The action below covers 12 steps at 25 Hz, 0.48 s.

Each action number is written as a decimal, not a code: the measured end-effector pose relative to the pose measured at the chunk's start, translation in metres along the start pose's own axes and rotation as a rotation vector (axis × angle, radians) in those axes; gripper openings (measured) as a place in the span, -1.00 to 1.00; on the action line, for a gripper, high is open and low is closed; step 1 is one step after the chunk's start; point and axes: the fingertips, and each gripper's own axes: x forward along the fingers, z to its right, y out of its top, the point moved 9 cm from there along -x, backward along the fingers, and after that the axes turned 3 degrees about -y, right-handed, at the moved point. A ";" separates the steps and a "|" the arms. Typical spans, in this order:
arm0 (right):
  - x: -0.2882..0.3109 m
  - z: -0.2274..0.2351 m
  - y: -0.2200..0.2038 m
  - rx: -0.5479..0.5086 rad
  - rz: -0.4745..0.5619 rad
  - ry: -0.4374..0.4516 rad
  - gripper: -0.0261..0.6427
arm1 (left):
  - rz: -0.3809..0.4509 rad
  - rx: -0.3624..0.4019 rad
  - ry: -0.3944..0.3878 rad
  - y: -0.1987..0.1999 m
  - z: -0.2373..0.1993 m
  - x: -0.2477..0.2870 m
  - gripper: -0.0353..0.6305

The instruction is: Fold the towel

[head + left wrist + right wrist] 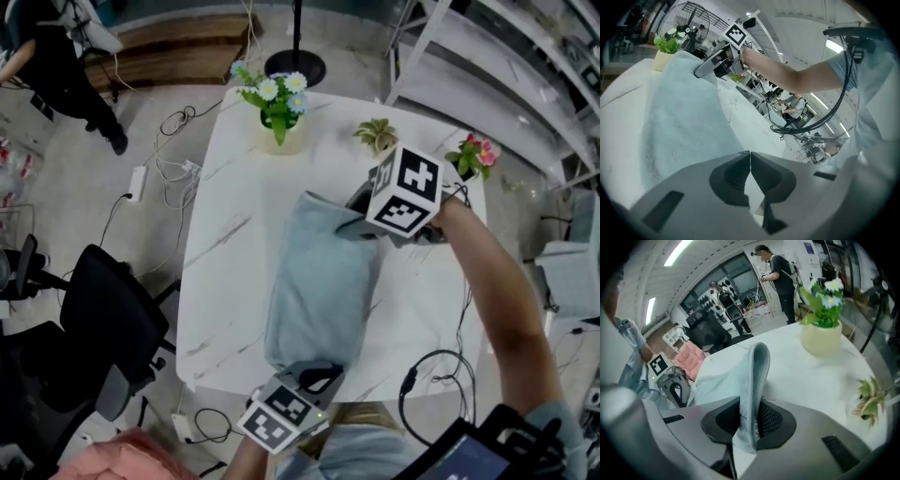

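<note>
The towel (319, 281) lay mid-table (234, 216), running from 12 to 6 o'clock. The right gripper (750, 427) pinched its lifted 1 o'clock corner. The left gripper (750, 154), jaws together on nothing visible, sat at 6. The far edge probably needed carrying squarely toward 6.

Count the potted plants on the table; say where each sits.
3. A white-flowered plant at the far edge of the table, a small green plant beside it, and a pink-flowered plant at the far right corner; the right gripper could hide more.
</note>
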 end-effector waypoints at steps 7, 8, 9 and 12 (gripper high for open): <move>-0.022 -0.077 0.018 -0.203 -0.036 -0.344 -0.68 | 0.088 0.033 0.064 -0.018 0.023 -0.037 -0.87; -0.022 -0.088 0.019 -0.226 -0.037 -0.389 -0.68 | 0.098 0.037 0.076 -0.021 0.026 -0.043 -0.87; -0.022 -0.100 0.019 -0.251 -0.037 -0.429 -0.68 | 0.109 0.040 0.087 -0.025 0.029 -0.049 -0.87; -0.020 -0.134 0.021 -0.330 -0.031 -0.526 -0.68 | 0.144 0.036 0.113 -0.038 0.038 -0.064 -0.87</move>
